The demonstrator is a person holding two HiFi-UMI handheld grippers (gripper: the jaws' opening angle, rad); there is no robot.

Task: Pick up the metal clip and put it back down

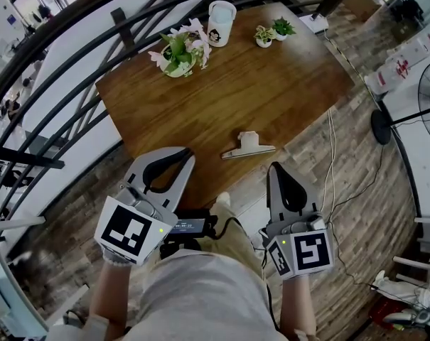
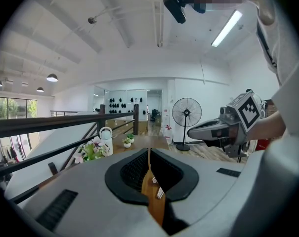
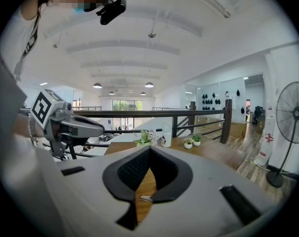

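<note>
One metal clip (image 1: 247, 148), lying on the table (image 1: 293, 84) near its front edge, just ahead of both grippers. We judge it light, stiff and slippery, best pinched at its raised tab. Left gripper (image 1: 187, 155) and right gripper (image 1: 274, 168): jaws pressed together, empty.

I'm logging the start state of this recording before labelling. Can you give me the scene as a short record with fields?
surface: wooden table
metal clip: lying on the table near its front edge, nothing touching it
left gripper: near the table's front edge, jaws together, empty
right gripper: near the front edge, short of the clip, jaws together, empty
far side of table: flower pot, white jug, two small potted plants
task stage: pick-up not yet begun
</note>
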